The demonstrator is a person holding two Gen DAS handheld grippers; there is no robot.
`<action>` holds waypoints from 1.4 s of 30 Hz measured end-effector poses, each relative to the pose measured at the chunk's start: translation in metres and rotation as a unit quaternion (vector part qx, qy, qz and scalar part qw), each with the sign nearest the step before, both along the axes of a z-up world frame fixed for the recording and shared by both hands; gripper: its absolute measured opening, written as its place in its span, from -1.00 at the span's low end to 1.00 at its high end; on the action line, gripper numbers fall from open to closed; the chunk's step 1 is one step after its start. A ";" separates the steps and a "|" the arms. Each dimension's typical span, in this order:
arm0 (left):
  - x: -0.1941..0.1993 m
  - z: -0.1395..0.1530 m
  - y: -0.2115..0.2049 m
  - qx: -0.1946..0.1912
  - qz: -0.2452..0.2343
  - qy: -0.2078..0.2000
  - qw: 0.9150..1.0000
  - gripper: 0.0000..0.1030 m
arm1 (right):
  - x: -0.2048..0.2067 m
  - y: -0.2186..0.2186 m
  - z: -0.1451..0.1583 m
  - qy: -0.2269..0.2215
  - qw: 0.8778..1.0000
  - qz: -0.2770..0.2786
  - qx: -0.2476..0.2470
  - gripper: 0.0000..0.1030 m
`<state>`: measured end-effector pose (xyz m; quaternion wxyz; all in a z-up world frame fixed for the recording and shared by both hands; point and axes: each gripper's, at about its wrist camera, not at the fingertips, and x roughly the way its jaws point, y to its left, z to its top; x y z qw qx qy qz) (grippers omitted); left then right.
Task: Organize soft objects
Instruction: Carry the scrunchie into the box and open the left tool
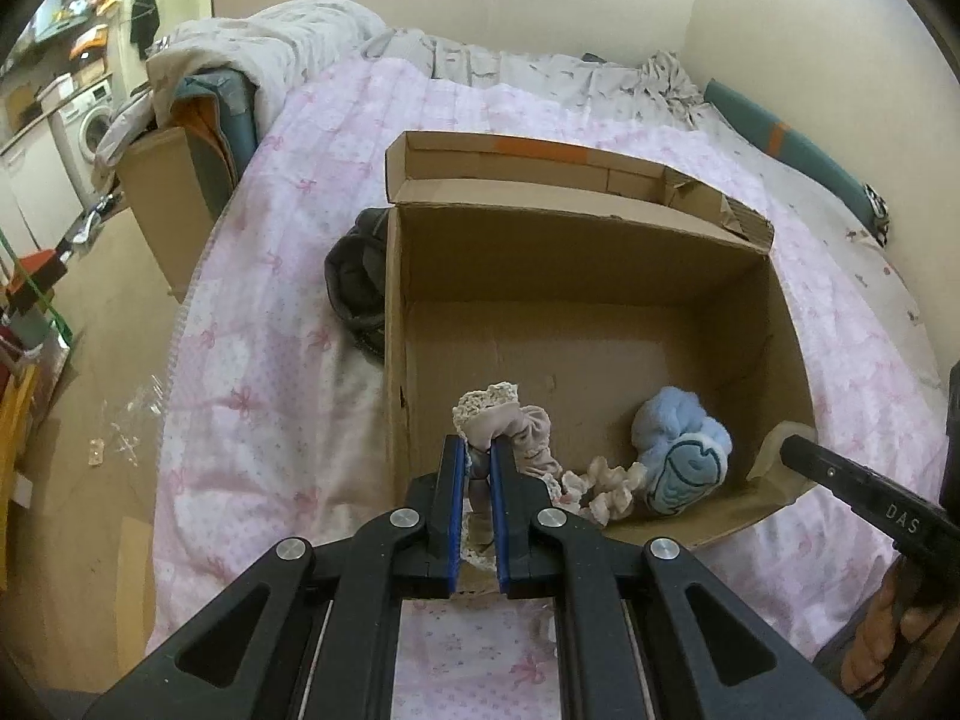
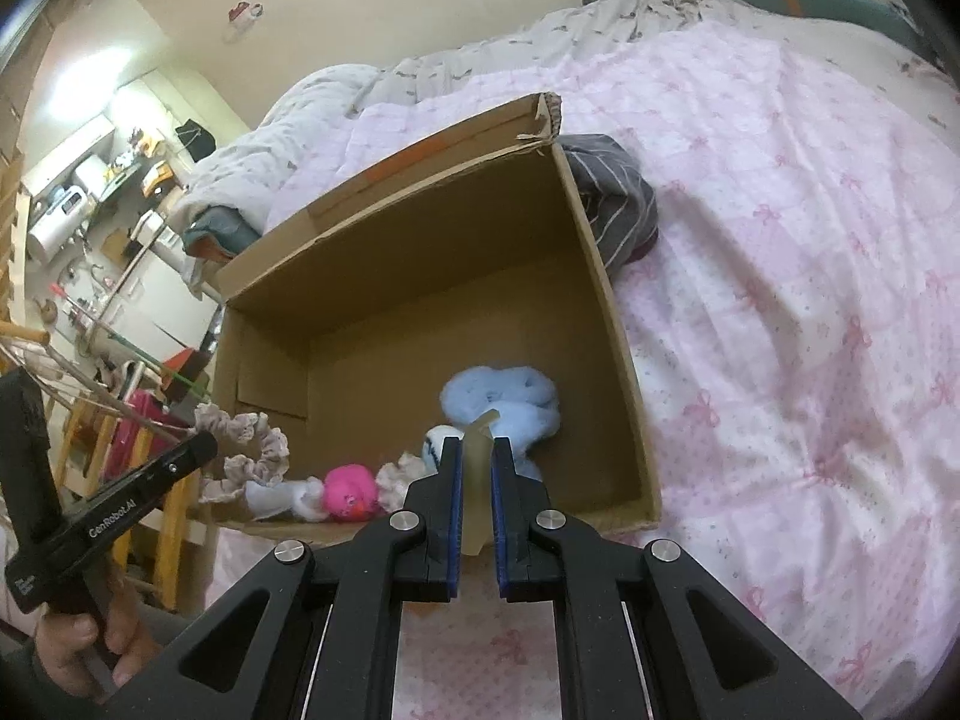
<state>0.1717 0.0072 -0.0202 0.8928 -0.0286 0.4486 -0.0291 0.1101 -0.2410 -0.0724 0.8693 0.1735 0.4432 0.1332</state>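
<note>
The cardboard box (image 1: pixel 576 276) sits open on a bed w/ a pink bow-print quilt (image 1: pixel 288 312), its rear flap folded back.

The left gripper (image 1: pixel 478 450) is at the box's near-left corner, jaws narrow and clamped on a beige lace-trimmed frilly cloth (image 1: pixel 510 420); the fabric bunches up above the blue pads and part trails over the near wall into the box. In the right wrist view the same cloth (image 2: pixel 252 450) shows as a ruffled loop by the left gripper's tip (image 2: pixel 192 450).

The right gripper (image 2: pixel 477 450) is at the near-right part of the box rim, jaws narrow, pinching a pale translucent strip (image 2: pixel 480 468) that looks like tape stuck to the box edge; can't tell exactly what it is.

Inside, along the near wall: a light-blue plush item (image 1: pixel 678 450), a pink plush toy (image 2: pixel 351 492), and white frilly pieces (image 1: pixel 606 486).

A dark striped garment (image 2: pixel 618 204) lies on the quilt just beside the box's right wall; another dark garment (image 1: pixel 354 282) touches the left wall. A rumpled grey duvet (image 1: pixel 270 42) sits at the bed's far end.
</note>
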 end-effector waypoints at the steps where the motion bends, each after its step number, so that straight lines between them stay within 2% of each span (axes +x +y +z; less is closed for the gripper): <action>1: -0.001 -0.001 -0.002 0.007 0.000 -0.002 1.000 -0.85 | 0.000 0.003 0.000 0.002 1.000 0.002 -0.003 -0.81; 10: -0.001 -0.008 -0.005 0.010 0.000 0.009 1.000 -0.85 | 0.004 0.012 -0.004 0.014 1.000 0.009 -0.021 -0.80; 17: -0.004 -0.006 -0.009 0.022 -0.006 0.006 1.000 -0.74 | 0.005 0.014 -0.005 0.017 1.000 0.012 -0.023 -0.80; 20: -0.004 -0.006 -0.010 0.030 -0.001 0.004 1.000 -0.53 | 0.004 0.014 -0.006 0.018 0.999 0.014 -0.023 -0.80; 22: -0.004 -0.005 -0.009 0.030 0.003 0.004 1.000 -0.23 | 0.004 0.014 -0.005 0.017 1.000 0.013 -0.023 -0.80; 25: -0.006 -0.001 -0.007 0.026 0.010 -0.007 1.000 0.11 | 0.005 0.014 -0.006 0.017 1.000 0.013 -0.023 -0.80; 27: -0.008 0.002 -0.007 0.024 0.010 -0.016 1.000 0.18 | 0.005 0.014 -0.006 0.017 1.000 0.014 -0.023 -0.80; 36: -0.007 0.003 -0.005 0.035 0.024 -0.016 0.999 0.21 | 0.005 0.014 -0.006 0.016 1.000 0.014 -0.019 -0.79; 42: -0.008 0.004 -0.008 0.047 0.024 -0.021 0.998 0.21 | 0.006 0.014 -0.006 0.019 1.000 0.014 -0.017 -0.71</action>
